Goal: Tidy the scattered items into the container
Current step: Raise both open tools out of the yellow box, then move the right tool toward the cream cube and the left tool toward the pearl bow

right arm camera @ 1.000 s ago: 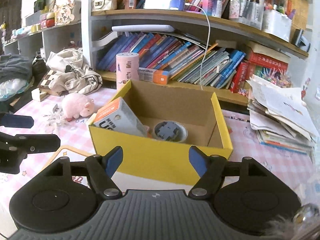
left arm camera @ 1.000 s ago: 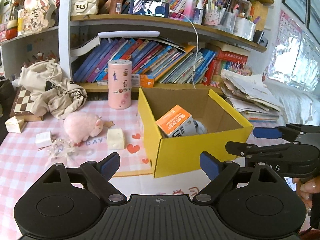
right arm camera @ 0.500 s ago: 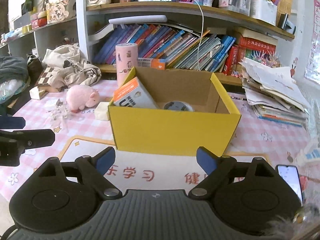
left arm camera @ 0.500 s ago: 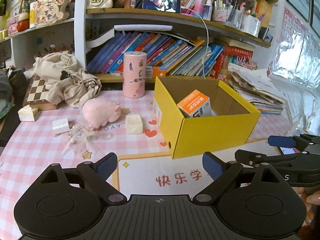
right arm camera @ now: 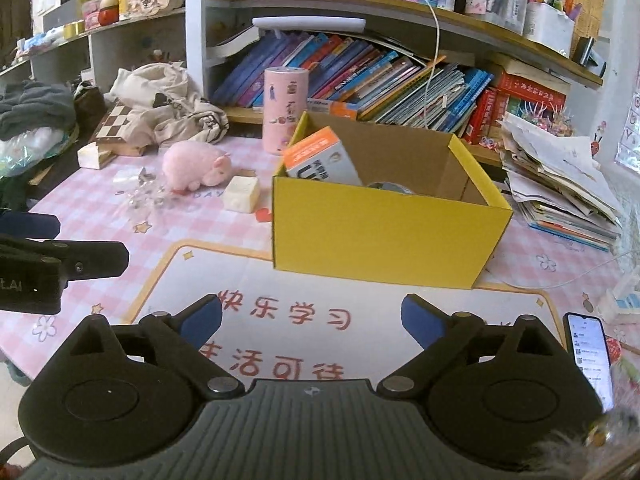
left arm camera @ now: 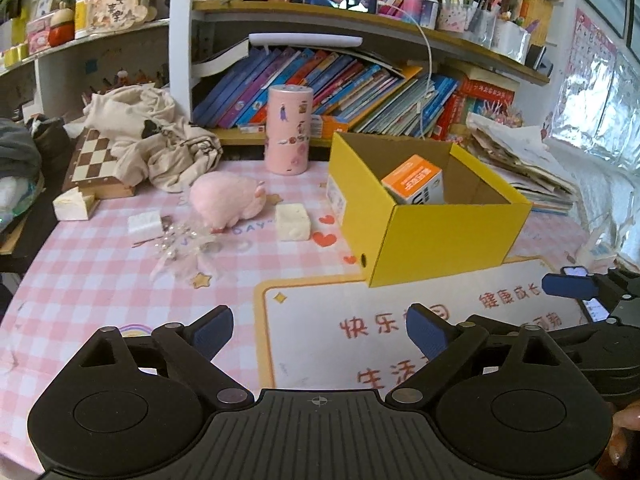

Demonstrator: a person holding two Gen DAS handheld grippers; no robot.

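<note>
Yellow box [right arm camera: 384, 240] sits open on the bench [left arm camera: 80, 280], at the far edge of a white mat with red characters [right arm camera: 280, 280]. Inside: orange-white carton [right arm camera: 320, 158] leaning at the left wall, and a round grey item [right arm camera: 390, 188] on the floor, mostly hidden. Scattered on the pink check cloth left of the box: cream cube [left arm camera: 293, 222] just beside it, pink plush pig [left arm camera: 226, 200], glittery hair ornament [left arm camera: 180, 246], small white block [left arm camera: 145, 222], cream wedge [left arm camera: 72, 206] by a chessboard [left arm camera: 96, 160]. Pink canister [left arm camera: 289, 130] stands upright behind the pig. Phone [right arm camera: 590, 354] lies at the mat's right edge. Left claw [left arm camera: 320, 330] spread wide, empty, over the mat. Right claw [right arm camera: 312, 318] wide with jaws opening, nothing between them.
</note>
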